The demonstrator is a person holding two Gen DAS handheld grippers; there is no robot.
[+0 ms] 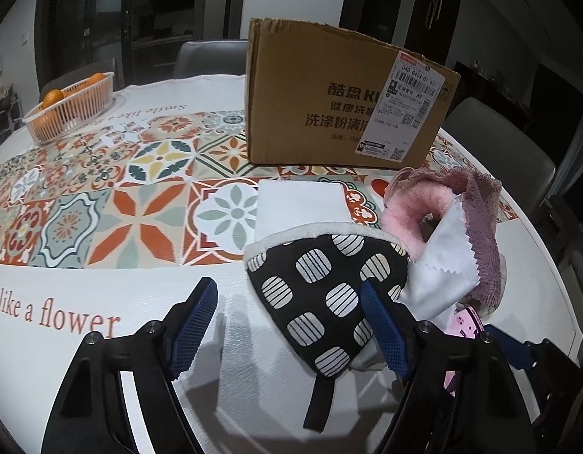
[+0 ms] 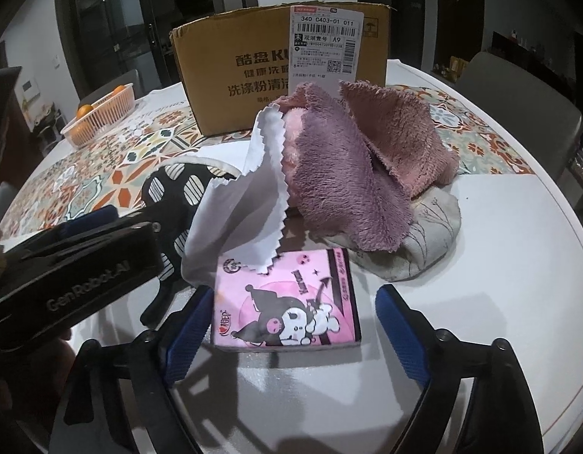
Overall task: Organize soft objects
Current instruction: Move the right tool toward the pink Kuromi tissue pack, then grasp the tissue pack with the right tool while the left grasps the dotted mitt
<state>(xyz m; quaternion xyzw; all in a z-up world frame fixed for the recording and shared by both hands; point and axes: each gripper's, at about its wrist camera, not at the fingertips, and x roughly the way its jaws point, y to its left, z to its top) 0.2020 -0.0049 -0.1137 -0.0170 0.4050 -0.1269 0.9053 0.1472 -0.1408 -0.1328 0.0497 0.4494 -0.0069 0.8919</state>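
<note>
A pile of soft things lies before a cardboard box [image 1: 340, 102] [image 2: 280, 72]. A black oven mitt with pale patches [image 1: 325, 295] [image 2: 174, 189] lies between the fingers of my open left gripper [image 1: 291, 321]. A mauve fluffy towel [image 2: 359, 174] [image 1: 480, 227] drapes over a pink fuzzy item [image 1: 416, 212]. A white zigzag-edged cloth [image 2: 253, 204] [image 1: 446, 265] stands against it. A pink cartoon tissue pack [image 2: 287, 299] lies between the fingers of my open right gripper [image 2: 291, 325]. A grey patterned pad [image 2: 424, 242] lies under the towel.
A folded white cloth [image 1: 299, 200] lies on the patterned tablecloth [image 1: 121, 196]. A pink basket with oranges [image 1: 72, 106] [image 2: 102, 117] stands far left. Grey chairs [image 1: 499, 143] stand around the round table. The left gripper body [image 2: 72, 276] lies left of the right gripper.
</note>
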